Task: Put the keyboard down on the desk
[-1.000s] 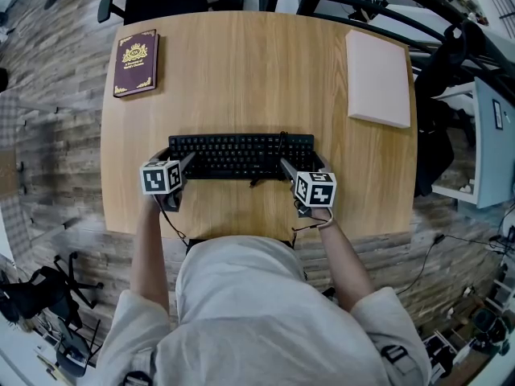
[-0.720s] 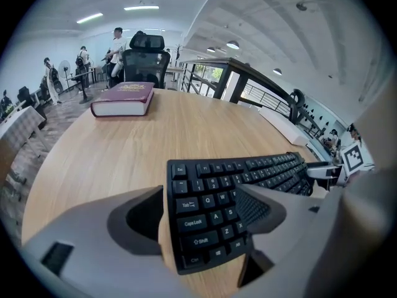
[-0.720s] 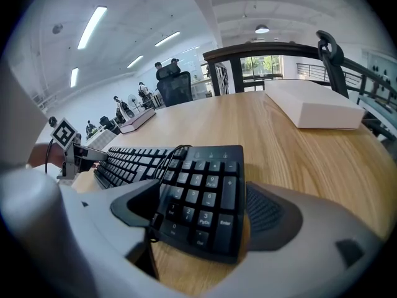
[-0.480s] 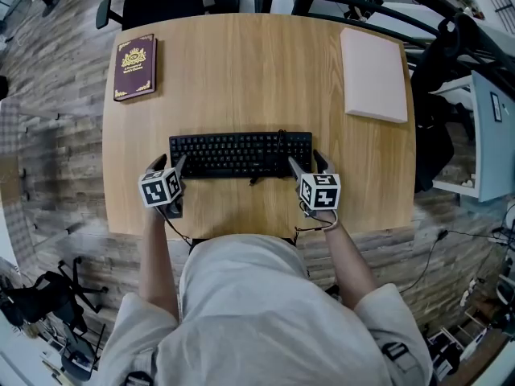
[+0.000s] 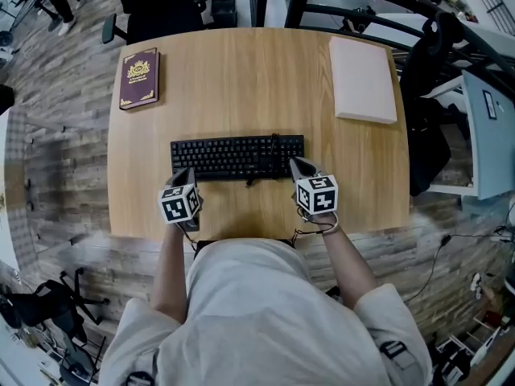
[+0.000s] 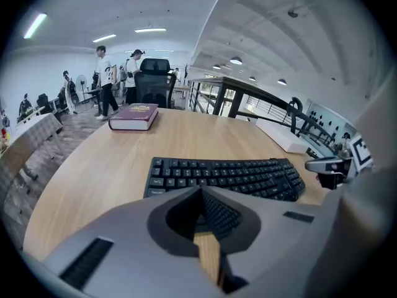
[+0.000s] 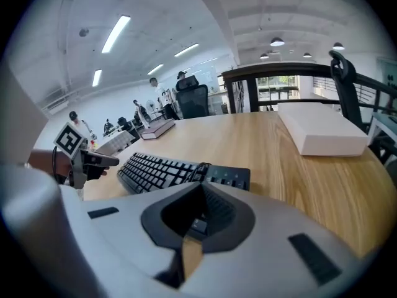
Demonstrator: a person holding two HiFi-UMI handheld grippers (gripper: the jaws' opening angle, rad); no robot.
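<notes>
Two grippers, both empty, note it. Left gripper [image 5: 187,172]: jaws have just been closing, now pressed tip to tip, nothing between them. Right gripper [image 5: 297,164]: same, just closed, pinching nothing.

— Noted. Keyboard?

— Keyboard [image 5: 237,157] lies flat on the desk [image 5: 241,71], mid-desk, long side toward the person. Neither gripper holds it. Left tips sit just short of its near left corner. Right tips are at its near right corner; from above I cannot tell whether they overlap it or hang clear.

— So the put-down looks done. What could still spoil it?

— My guess, three things. One: those shut tips are close. A forward drift or a dip of either hand would knock a corner and skew the keyboard, the right side being likelier. Two: a cord [image 5: 251,181] shows at the near edge, between the grippers. A hand that sweeps inward could hook it and drag the board toward the desk edge. Three: one hand pulling away lower than the other could clip keys and slide it.

— Anything else within reach?

— Book [image 5: 139,78] at the far left corner, white box [image 5: 364,80] at the far right. Both well apart from the keyboard, so no trouble unless it gets a hard shove.
</notes>
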